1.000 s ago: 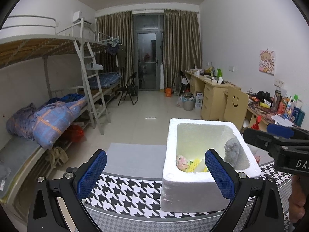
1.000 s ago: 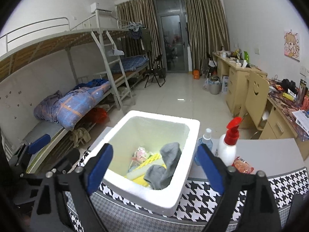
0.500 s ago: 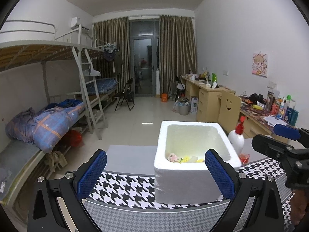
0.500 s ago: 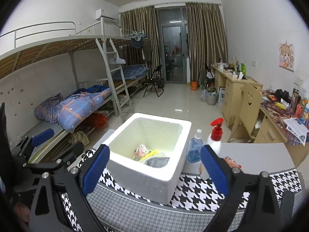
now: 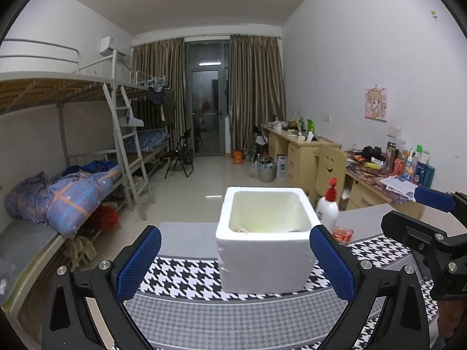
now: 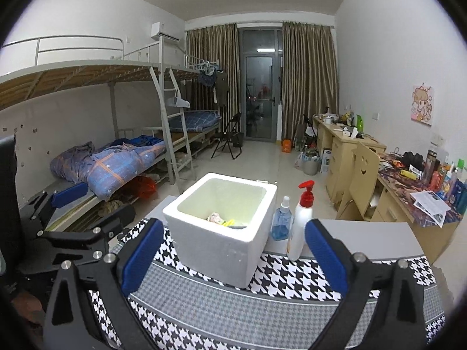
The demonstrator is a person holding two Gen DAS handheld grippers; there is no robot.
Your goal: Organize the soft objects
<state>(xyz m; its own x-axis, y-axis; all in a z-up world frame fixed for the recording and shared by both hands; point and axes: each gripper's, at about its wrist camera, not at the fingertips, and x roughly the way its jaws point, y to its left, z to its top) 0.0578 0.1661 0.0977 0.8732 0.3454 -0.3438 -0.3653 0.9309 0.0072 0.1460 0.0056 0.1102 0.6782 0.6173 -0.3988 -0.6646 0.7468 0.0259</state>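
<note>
On the houndstooth-patterned table (image 5: 186,280), a white foam box (image 5: 264,258) is seen ahead of both grippers, well apart from their blue pads. Soft objects (image 6: 223,221) are partly visible low inside the box, behind its near wall. The left gripper (image 5: 233,262) is held spread wide, with nothing between its jaws. The right gripper (image 6: 230,255) is likewise spread wide; its jaws have just been opening, and nothing is gripped. A white pump bottle (image 6: 300,223) and a blue bottle (image 6: 281,220) are placed just beside the box's right wall.
</note>
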